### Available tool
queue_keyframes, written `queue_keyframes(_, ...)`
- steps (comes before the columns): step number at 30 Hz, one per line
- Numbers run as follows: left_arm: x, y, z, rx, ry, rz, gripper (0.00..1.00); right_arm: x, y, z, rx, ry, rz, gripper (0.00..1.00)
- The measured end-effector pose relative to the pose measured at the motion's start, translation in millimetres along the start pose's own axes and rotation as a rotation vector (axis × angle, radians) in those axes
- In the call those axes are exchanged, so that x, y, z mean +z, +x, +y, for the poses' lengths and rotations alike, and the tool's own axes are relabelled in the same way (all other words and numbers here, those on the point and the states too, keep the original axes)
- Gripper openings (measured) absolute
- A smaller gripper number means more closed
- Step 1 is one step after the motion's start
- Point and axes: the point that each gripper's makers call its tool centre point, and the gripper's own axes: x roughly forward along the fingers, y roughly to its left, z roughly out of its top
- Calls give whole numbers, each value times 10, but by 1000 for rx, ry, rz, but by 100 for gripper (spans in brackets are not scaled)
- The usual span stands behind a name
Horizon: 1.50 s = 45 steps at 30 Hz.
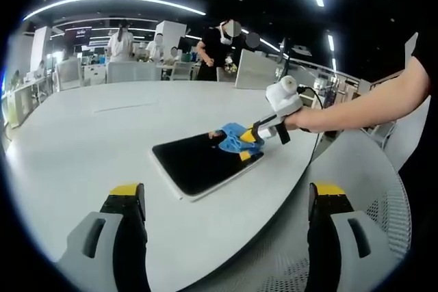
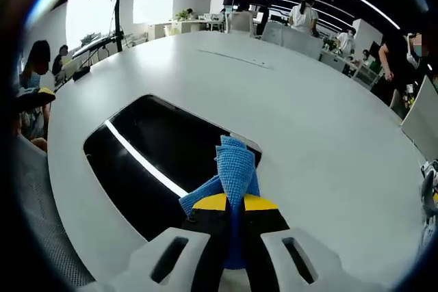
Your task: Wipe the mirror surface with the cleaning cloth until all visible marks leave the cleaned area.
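The right claw (image 2: 235, 204) is closed tight on the blue cleaning cloth (image 2: 233, 169), its yellow-tipped jaws pressed together with the fabric pinched between them and bunching out ahead of the tips. In the right gripper view the cloth's free end lies over the near edge of the mirror (image 2: 147, 158), a dark rounded rectangle lying flat on the white bench (image 2: 308, 114), with a bright strip of ceiling light reflected across the glass.

In the left gripper view the same right claw (image 1: 254, 135) comes in from the right, held by a person's bare arm (image 1: 363, 104), and the cloth (image 1: 236, 138) rests on the mirror's (image 1: 198, 163) far right corner. The left claw (image 1: 226, 200) stands wide open, its two jaws well apart and holding nothing, hanging above the near bench edge, clear of the mirror. People stand among desks (image 1: 130, 70) far behind the bench.
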Motion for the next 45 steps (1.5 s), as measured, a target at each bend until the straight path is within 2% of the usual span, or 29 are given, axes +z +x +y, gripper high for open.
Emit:
queue_keyframes(3,0,1,0,0,-1,0,98,-10,-7,-16,1,27,-4,0)
queue_keyframes(12,3,3,-7,-2,-2,-2,98,-11,-7,-3,-5,19,7,0)
queue_keyframes(19,5,5,-17,-6,1,-2,99,-3,-12,14,3,-60,25,0)
queue_keyframes(33,-23,9,-20,-10,-8,11,97,-42,-44,57,12,-69,29,0)
queue_keyframes(45,7,6,-36,-18,-6,-11,97,-96,-117,136,31,-78,36,0)
